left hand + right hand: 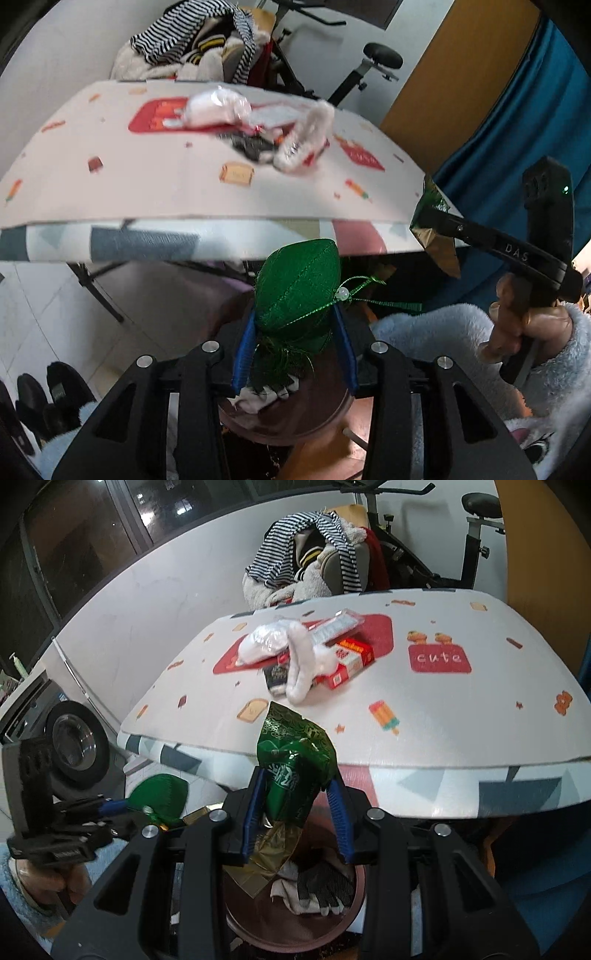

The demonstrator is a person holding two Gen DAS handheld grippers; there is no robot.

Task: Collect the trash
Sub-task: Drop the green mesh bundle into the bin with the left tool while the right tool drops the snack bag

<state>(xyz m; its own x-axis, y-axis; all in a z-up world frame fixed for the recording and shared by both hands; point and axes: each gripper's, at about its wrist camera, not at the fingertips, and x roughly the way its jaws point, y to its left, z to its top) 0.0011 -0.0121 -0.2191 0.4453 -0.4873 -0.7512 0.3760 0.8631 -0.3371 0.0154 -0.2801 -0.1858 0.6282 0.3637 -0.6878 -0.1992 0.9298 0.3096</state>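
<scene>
My left gripper (295, 325) is shut on a green egg-shaped ornament (299, 288) with a green ribbon, held above a dark red bin (317, 421). It also shows in the right wrist view (159, 792). My right gripper (295, 794) is shut on a crumpled green and gold foil wrapper (295, 753), held over the same bin (255, 919), which holds a grey glove (321, 886) and rags. The wrapper also shows in the left wrist view (432, 221). On the table (424, 709) lie a white sock (303, 664), a red box (351, 661) and a white plastic bag (262, 642).
A chair piled with striped clothes (310, 554) stands behind the table, with an exercise bike (469, 535) beside it. A washing machine (70, 734) is at the left. Black slippers (48, 391) lie on the tiled floor. A blue curtain (517, 110) hangs at the right.
</scene>
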